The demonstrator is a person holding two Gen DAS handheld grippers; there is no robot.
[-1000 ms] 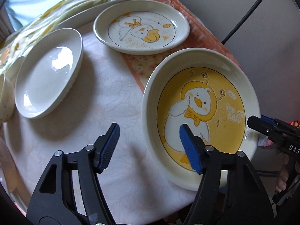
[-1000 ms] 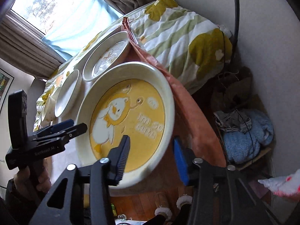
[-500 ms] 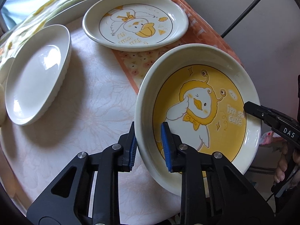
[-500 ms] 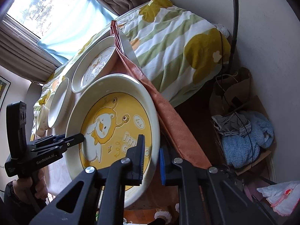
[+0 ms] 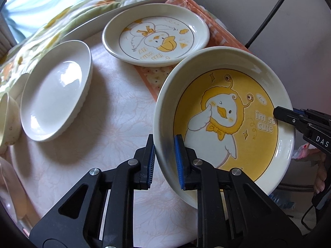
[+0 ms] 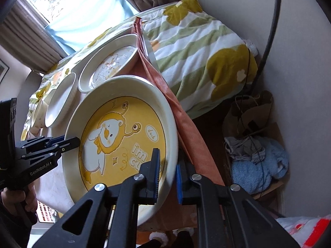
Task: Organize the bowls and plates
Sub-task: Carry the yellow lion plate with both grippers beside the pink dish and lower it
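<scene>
Left wrist view, nearest first: the left gripper point(image 5: 164, 161) has its blue fingers point(image 5: 179, 161) pinched on the near-left rim of the yellow duck plate point(image 5: 225, 122), one pad inside the wall and one outside. At the right edge of that frame the right gripper point(image 5: 278, 114) reaches over the opposite rim. In the right wrist view the right gripper point(image 6: 167, 172) is likewise clamped on the plate's rim at lower centre, its fingers point(image 6: 156, 170) nearly together with only the wall between them, while the left gripper point(image 6: 72, 141) bites the far side at mid-left. Both sets of fingers have just been closing, and the rim is now between each pair.

The plate appears tilted, with its near edge raised off the table point(image 5: 115, 124). I judge the main risk to be slip: glazed ceramic held only by two thin rim pinches could rotate or slide out if the hands move unevenly or pull apart. A drop could strike the white duck plate point(image 5: 156, 36) just beyond it at upper centre, or go over the table edge, which lies close beside the plate. The plain white oval dish point(image 5: 55, 97) sits well apart at left, with a small bowl point(image 5: 8, 122) at the far left edge.
</scene>
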